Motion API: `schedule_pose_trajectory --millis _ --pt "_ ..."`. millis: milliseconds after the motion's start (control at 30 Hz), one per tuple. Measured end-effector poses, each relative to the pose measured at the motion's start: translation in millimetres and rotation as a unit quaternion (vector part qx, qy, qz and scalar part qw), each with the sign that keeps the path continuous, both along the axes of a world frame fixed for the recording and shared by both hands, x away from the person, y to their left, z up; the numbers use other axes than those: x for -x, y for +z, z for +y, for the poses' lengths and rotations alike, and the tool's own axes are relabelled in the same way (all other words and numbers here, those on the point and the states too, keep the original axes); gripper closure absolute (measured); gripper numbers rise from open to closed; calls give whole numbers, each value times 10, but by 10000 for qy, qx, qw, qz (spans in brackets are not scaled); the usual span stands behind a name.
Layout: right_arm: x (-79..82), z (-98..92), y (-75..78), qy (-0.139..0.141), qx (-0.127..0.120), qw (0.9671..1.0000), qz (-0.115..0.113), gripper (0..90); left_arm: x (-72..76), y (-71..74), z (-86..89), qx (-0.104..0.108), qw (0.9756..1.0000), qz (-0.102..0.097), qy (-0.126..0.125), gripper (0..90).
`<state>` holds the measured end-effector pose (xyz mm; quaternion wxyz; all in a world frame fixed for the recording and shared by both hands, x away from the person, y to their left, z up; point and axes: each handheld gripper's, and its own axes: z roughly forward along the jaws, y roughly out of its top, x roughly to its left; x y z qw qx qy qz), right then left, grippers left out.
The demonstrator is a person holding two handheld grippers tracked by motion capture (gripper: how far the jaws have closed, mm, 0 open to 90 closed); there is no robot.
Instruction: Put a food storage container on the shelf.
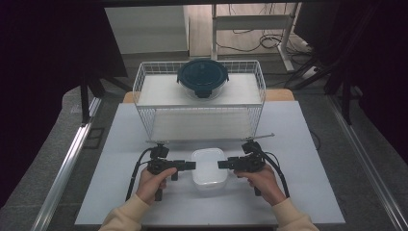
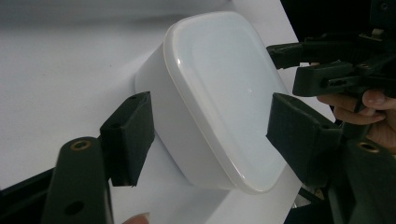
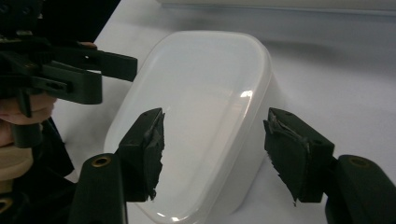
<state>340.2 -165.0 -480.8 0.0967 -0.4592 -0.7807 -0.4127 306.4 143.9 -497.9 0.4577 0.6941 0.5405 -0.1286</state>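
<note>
Left black two-jaw gripper (image 1: 191, 165) and right black two-jaw gripper (image 1: 222, 164) flank the white lidded plastic container (image 1: 210, 171) on the white tabletop (image 1: 125, 144), near the front edge. Both sets of jaws part-open, straddling the lid edges, pads not pressing. White wire basket (image 1: 144, 77) behind holds a round dark-lidded glass container (image 1: 202, 77).

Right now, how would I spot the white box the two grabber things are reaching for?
Find the white table with the wire basket at its far side. In front of the basket, near the person's edge, the white box sits between the left gripper and the right gripper. It is squarish, milky white and lidded, unlike the round, dark-lidded container in the basket.
</note>
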Motion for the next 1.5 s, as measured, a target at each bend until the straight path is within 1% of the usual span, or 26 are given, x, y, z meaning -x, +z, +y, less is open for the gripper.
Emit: schedule_pose_trajectory --millis 33,67,100,167,200,233,267,367,400,467,500,567,600,767,833,967,1167,1300,1367,1500 --pt "-2 1 -6 1 11 10000 16 390 -5 -12 -7 16 10000 30 24 329" --pt "-4 2 -18 -16 20 10000 34 396 -12 -35 -5 103 9999 80 31 337" --pt "-7 -2 -27 -23 4 10000 83 402 -23 -67 -4 218 9996 186 8 348" --pt "-14 -11 -48 -36 -58 9999 157 414 -41 -131 -6 295 9990 336 -74 368" --pt "-17 -14 -54 -40 -63 9998 197 420 -41 -145 -19 349 9986 383 -56 385" --pt "-20 -15 -59 -50 -48 9998 203 426 -43 -151 -24 375 9984 412 -99 397" --pt "-24 -18 -64 -66 -45 9997 242 437 -40 -148 -29 375 9984 399 -104 416" --pt "-18 -13 -73 -31 -142 9993 354 482 -29 -153 -58 448 9978 457 -145 469" --pt "-16 -12 -79 -25 -163 9992 373 498 -25 -156 -71 378 9982 450 -123 482" --pt "-13 -23 -95 -103 -119 9992 376 564 -19 -156 -79 297 9986 425 -91 514" --pt "-10 -35 -100 -160 -144 9989 424 585 -16 -154 -79 282 9987 407 -77 532" --pt "-8 -80 -99 -233 -272 9981 494 642 -8 -145 -78 298 9989 359 -45 558" --pt "-8 -95 -98 -240 -300 9977 558 649 -5 -141 -76 295 9989 348 -45 576" --pt "19 -152 -98 -255 -462 9963 673 688 26 -106 -45 312 9992 243 -78 650" --pt "39 -163 -88 -253 -482 9963 662 698 51 -90 -34 348 9992 194 -58 676" --pt "74 -172 -50 -204 -558 9962 637 727 81 -87 9 460 9987 193 -55 711" --pt "94 -177 -22 -145 -703 9954 638 776 120 -32 54 423 9991 19 -40 753" --pt "103 -172 -12 -150 -708 9955 611 794 140 2 59 366 9993 -67 -36 767" --pt "110 -172 0 -140 -703 9959 558 799 146 20 65 328 9994 -76 -48 784" --pt "123 -156 27 -110 -665 9967 446 801 151 26 71 325 9994 -96 -22 784"
